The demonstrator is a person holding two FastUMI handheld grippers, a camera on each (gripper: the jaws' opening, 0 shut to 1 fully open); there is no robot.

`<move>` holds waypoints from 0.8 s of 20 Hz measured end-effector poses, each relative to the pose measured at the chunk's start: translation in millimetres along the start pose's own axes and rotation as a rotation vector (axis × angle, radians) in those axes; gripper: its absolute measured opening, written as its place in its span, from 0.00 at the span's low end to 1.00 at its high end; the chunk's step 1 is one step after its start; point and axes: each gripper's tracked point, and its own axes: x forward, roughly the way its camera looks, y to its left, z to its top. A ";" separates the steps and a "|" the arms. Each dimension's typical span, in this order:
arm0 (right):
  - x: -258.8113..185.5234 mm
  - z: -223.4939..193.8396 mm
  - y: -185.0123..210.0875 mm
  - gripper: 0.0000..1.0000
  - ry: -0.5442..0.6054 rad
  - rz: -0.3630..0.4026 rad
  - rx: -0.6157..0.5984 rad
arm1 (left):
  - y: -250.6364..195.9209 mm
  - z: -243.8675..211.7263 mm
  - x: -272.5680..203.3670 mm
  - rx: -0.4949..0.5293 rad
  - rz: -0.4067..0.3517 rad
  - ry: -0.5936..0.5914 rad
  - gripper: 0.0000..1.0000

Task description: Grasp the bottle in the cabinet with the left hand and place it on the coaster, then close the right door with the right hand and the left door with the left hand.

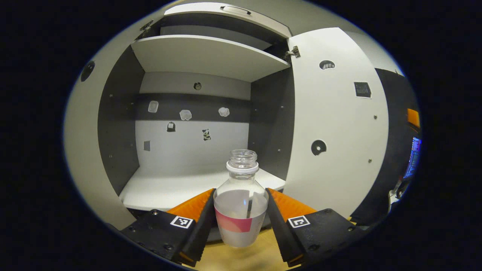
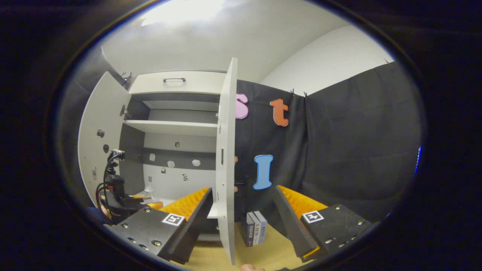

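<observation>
Clamped between two fingers at the bottom centre of the left gripper view, a clear bottle (image 1: 241, 199) with no cap and a pink label band is held upright by the left gripper (image 1: 241, 222). One finger presses each side of the bottle's body. The bottle hangs in front of the cabinet's lower shelf (image 1: 169, 188), over a wooden surface at the bottom edge, so it looks lifted out and not yet set down. No coaster can be made out.

At the right of that view stands the right door (image 1: 339, 131), swung wide open. Both doors are still to be closed, so the task seems to be in its first step: bottle grasped, placing and closing left to do.

In the right gripper view, the left door (image 2: 101, 131) stands open at centre left. Toward the centre, the right door's edge (image 2: 226, 162) rises between the fingers of the right gripper (image 2: 241, 222). This claw is spread wide and grips nothing; whether a finger touches the door, I cannot tell.
</observation>
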 end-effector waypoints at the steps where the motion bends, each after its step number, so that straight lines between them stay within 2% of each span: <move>1: -0.7 0.5 0.8 0.94 -0.003 0.010 0.001 | -5.9 -11.3 -8.3 -0.009 -0.020 0.009 0.78; 2: 0.1 2.0 2.4 0.98 -0.007 0.019 0.003 | -12.6 -22.3 -15.1 -0.011 -0.044 0.017 0.77; 6: 0.2 9.5 3.2 0.98 -0.030 0.041 0.000 | -40.1 -78.7 -41.5 0.009 -0.136 0.108 0.79; 7: 0.7 10.9 2.5 0.98 -0.035 0.042 -0.002 | -45.7 -90.6 -46.4 0.010 -0.154 0.118 0.77; 13: 0.3 16.4 -7.1 0.98 -0.054 0.031 -0.019 | -73.3 -151.7 -67.6 0.040 -0.191 0.115 0.77; 16: 0.6 17.3 -9.5 0.98 -0.057 0.021 -0.028 | -83.9 -185.6 -80.4 0.005 -0.192 0.127 0.77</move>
